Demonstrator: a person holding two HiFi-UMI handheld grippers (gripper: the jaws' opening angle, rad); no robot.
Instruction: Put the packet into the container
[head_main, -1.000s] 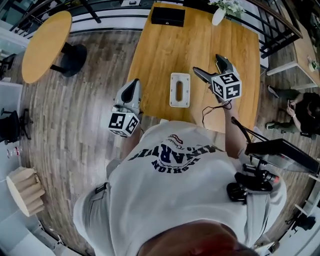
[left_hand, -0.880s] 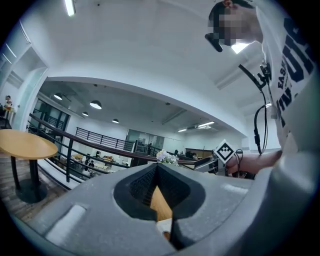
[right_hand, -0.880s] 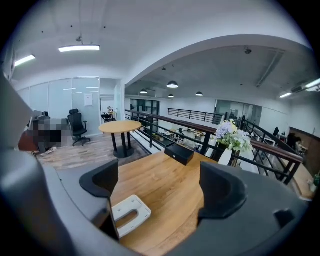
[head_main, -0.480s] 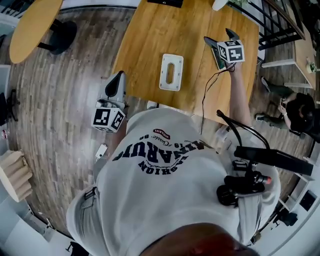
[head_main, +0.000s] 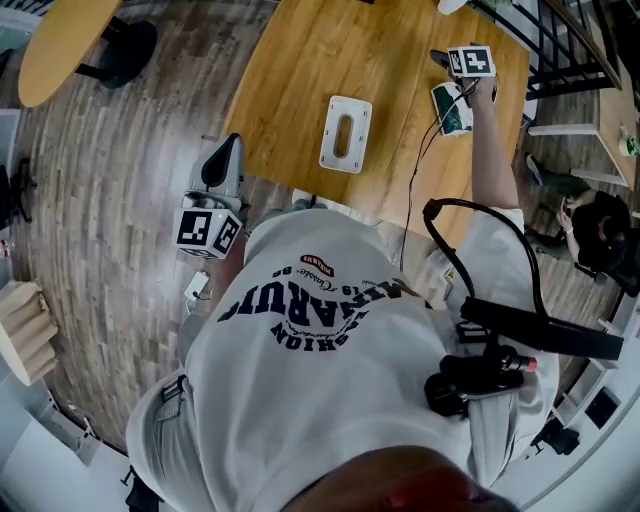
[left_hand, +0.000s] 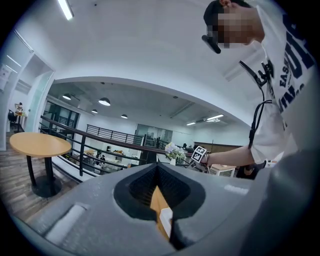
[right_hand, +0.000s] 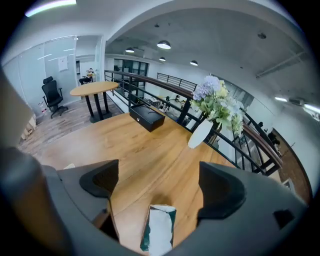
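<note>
A green and white packet (head_main: 452, 108) lies flat on the wooden table (head_main: 300, 70) near its right edge. My right gripper (head_main: 447, 70) hangs just over it, open. In the right gripper view the packet (right_hand: 159, 231) shows low between the spread jaws of that gripper (right_hand: 157, 180), apart from both. The white container (head_main: 345, 133) with an oval slot sits mid-table, left of the packet. My left gripper (head_main: 218, 178) is held off the table's left side over the floor, shut with nothing in it; the left gripper view shows its closed jaws (left_hand: 159, 182).
A white vase with flowers (right_hand: 202, 132) and a black box (right_hand: 146, 117) stand at the table's far end by a railing. A round wooden side table (head_main: 60, 45) stands at the left. A cable (head_main: 412, 170) runs from the right gripper across the table.
My right gripper has reached farther out and to the right and now hangs over the packet. The left gripper stays low beside the table.
</note>
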